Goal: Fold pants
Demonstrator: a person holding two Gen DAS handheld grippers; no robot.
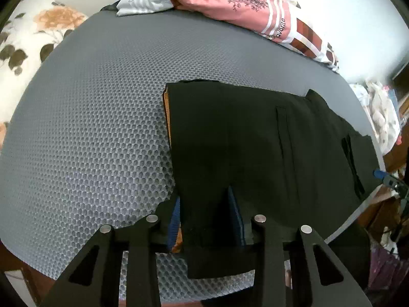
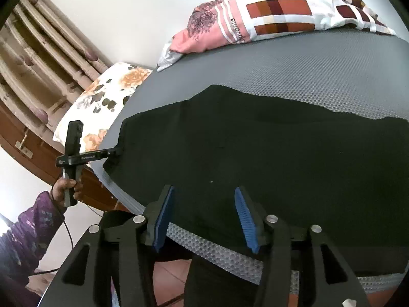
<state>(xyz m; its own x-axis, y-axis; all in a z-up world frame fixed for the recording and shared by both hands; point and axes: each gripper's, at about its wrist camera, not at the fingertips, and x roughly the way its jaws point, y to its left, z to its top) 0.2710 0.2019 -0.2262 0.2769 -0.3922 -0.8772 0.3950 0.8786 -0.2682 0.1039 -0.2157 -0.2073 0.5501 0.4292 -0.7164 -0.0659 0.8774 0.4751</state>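
Black pants [image 1: 255, 143] lie flat on the grey mesh mattress [image 1: 97, 117], folded over with an orange lining showing at the left edge. My left gripper [image 1: 204, 212] has its blue pads on either side of the pants' near left corner, and cloth fills the gap. In the right wrist view the pants [image 2: 268, 148] spread across the mattress [image 2: 319, 76]. My right gripper [image 2: 204, 217] is open, its blue pads [image 2: 245, 217] apart over the pants' near edge. The left gripper [image 2: 115, 152] also shows there, at the pants' far left corner.
A pink and checked blanket [image 1: 255, 7] lies at the far side of the mattress. A floral pillow [image 1: 28, 41] sits to the left. Clothes pile up at the right [image 1: 381, 112]. The mattress edge runs close below both grippers, with tiled floor [image 2: 173, 273] beneath.
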